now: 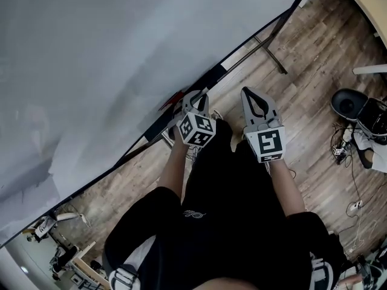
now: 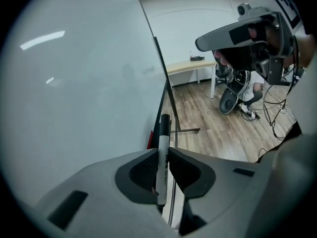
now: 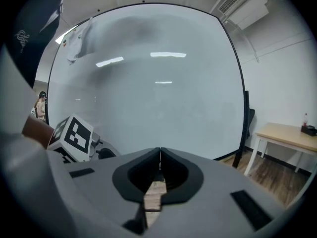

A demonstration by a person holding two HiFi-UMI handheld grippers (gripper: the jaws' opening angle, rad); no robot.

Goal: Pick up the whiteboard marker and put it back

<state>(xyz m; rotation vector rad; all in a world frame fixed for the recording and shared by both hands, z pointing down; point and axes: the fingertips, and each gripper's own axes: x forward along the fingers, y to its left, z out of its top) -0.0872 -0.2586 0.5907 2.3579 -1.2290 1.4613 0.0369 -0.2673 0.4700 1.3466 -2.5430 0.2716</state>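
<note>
The whiteboard marker (image 2: 162,155), white-bodied with a black cap, stands between the jaws of my left gripper (image 2: 163,151), which is shut on it. Its cap points along the black ledge (image 2: 166,100) at the foot of the whiteboard (image 2: 84,83). In the head view the left gripper (image 1: 194,96) hangs right at the board's lower edge (image 1: 199,83), beside a red object (image 1: 174,98) on the ledge. My right gripper (image 1: 248,92) is held a little to the right, off the board. Its jaws (image 3: 160,151) are shut with nothing between them, facing the whiteboard (image 3: 148,83).
The whiteboard's stand leg (image 1: 270,52) stretches across the wood floor (image 1: 302,47). A black wheeled base (image 1: 349,103) and loose cables (image 1: 351,162) lie at the right. A light wooden table (image 3: 291,133) stands past the board's end. The person's legs fill the lower middle.
</note>
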